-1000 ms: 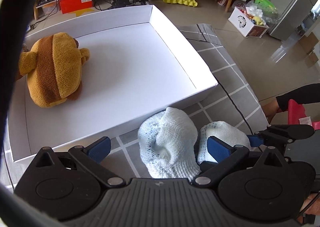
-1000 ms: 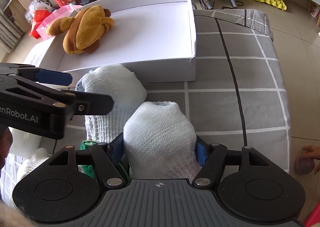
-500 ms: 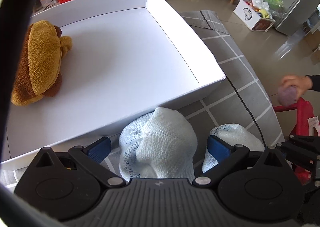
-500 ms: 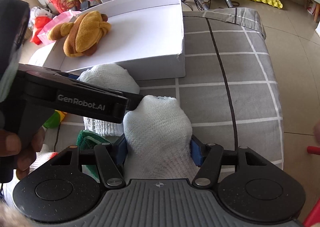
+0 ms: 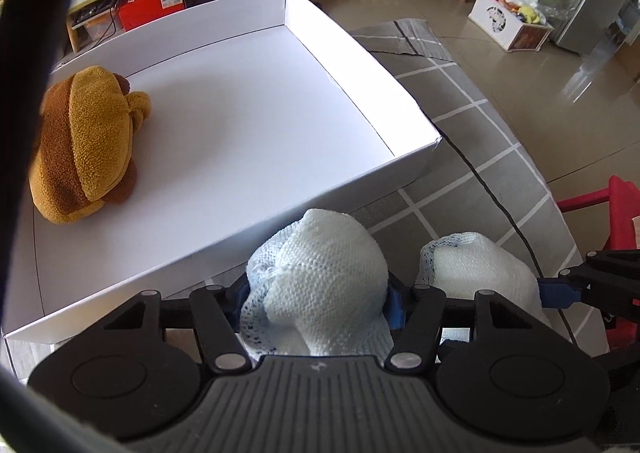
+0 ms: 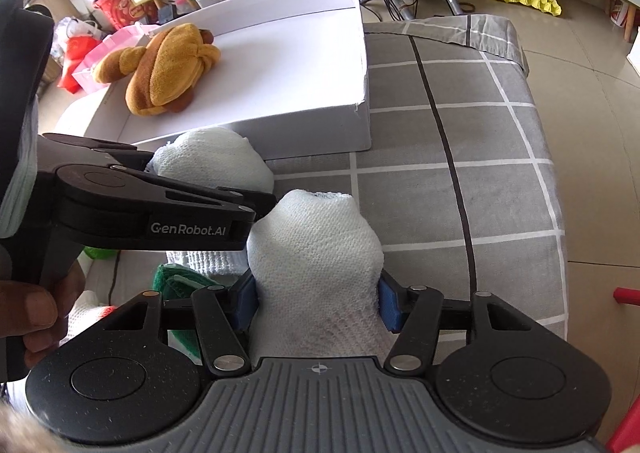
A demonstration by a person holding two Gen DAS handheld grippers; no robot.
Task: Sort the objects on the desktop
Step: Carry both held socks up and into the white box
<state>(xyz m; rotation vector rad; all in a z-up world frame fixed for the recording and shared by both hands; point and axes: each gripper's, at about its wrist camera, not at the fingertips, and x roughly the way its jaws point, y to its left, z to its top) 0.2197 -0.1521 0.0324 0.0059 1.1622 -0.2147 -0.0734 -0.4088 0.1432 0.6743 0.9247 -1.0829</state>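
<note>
Left knit bundle: a white, pale-blue-edged knitted bundle (image 5: 320, 285) sits clamped between the blue pads of the left gripper (image 5: 316, 297), bulging forward past the fingertips, just short of the box's near wall.
Right knit bundle: a 2nd white knitted bundle (image 6: 316, 265) is pinched between the blue pads of the right gripper (image 6: 316, 303), standing upright ahead of them over the grey cloth.
Left gripper: clenched on its bundle; in the right wrist view its black body, marked GenRobot.AI, lies to the left of the right gripper and touches or overlaps the right bundle's upper edge.
Right gripper: clenched on its bundle; in the left wrist view it shows at the far right, beside the left gripper.
White box: a shallow open box (image 5: 400, 169) lies ahead of both grippers on the cloth.
Plush toy: a brown and tan plush toy (image 5: 84, 145) rests inside the box, far left of the left gripper.
Cloth: grey checked cloth (image 6: 480, 157) under everything.
Green item: something green (image 6: 176, 281) lies left of the right gripper, partly hidden.
</note>
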